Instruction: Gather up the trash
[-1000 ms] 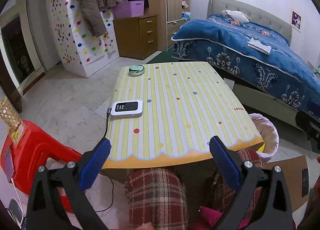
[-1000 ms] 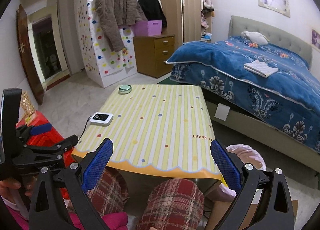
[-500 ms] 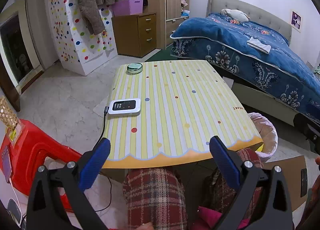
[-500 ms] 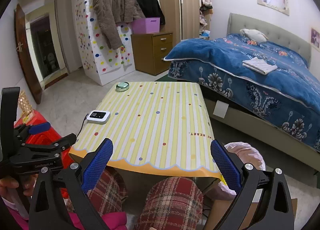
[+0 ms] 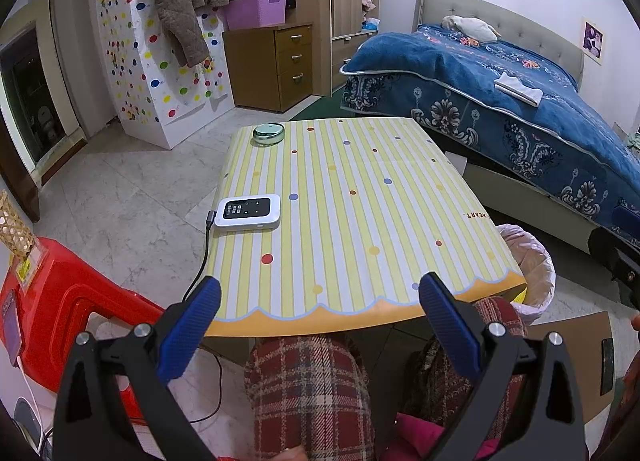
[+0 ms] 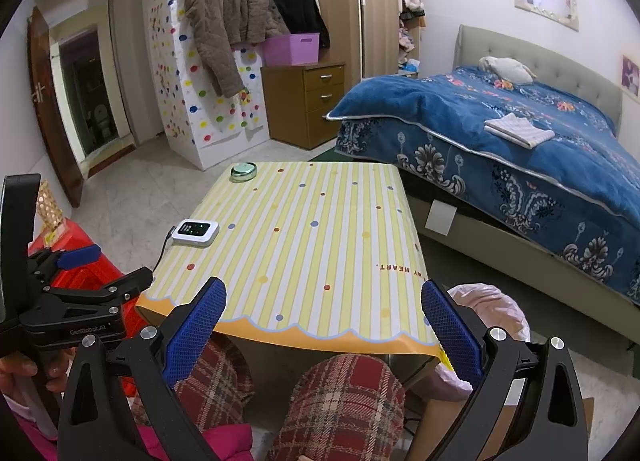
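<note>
- One bed [image 6: 520, 133] with a blue floral cover fills the far right; one folded white cloth [image 6: 518, 129] and one pale pillow [image 6: 506, 68] lie on it.
- One table [image 5: 352, 221] with a yellow-striped, dotted cover stands in the middle. Red print near its right edge reads "MY HEART," [image 6: 398, 269].
- One white dotted cabinet [image 6: 192, 93] stands far left, with one brown coat [image 6: 228, 17] hung on it; one black coat [image 6: 300, 1] hangs beside that.
- One three-drawer chest [image 6: 312, 101] carries one purple basket [image 6: 292, 48].
- One red stool [image 5: 60, 309] sits near left.
- One bin [image 5: 532, 261] with a pink liner stands just beside the table's near right corner. No trash can be picked out on the table.
- Left gripper [image 5: 320, 301]: blue pads wide apart, nothing between them, held over plaid knees at the table's near edge. Its body reads "GenRobot.AI" [image 6: 86, 331] in the right view.
- Right gripper [image 6: 324, 305]: likewise spread wide and holding nothing.
- One white device [image 5: 248, 212] with a dark screen, cable plugged in, lies at the table's left edge.
- One round green tin [image 5: 269, 133] sits at the far left corner.
</note>
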Motion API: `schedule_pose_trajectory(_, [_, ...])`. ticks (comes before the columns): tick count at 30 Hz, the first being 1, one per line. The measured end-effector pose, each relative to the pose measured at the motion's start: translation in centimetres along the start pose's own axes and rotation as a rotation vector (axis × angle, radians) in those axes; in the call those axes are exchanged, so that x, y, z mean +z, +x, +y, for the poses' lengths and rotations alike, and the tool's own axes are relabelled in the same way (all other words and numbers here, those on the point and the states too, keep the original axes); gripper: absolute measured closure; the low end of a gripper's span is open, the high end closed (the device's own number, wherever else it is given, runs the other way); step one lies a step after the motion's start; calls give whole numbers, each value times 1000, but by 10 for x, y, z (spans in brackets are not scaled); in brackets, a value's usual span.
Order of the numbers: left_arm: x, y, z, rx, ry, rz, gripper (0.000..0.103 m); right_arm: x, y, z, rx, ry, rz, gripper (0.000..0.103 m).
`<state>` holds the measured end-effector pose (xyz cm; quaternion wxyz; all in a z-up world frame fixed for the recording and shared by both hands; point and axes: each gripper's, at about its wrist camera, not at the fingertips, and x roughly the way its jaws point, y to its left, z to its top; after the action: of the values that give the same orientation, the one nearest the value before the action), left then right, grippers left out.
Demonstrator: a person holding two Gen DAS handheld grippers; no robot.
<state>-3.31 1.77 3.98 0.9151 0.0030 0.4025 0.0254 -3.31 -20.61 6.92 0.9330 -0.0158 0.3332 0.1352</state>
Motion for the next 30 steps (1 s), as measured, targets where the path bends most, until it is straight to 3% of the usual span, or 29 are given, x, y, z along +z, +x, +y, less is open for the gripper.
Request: schedule_pose_trajectory(30, [-1, 3, -2, -21, 12, -7, 7, -3, 2, -2, 3, 4, -1, 6])
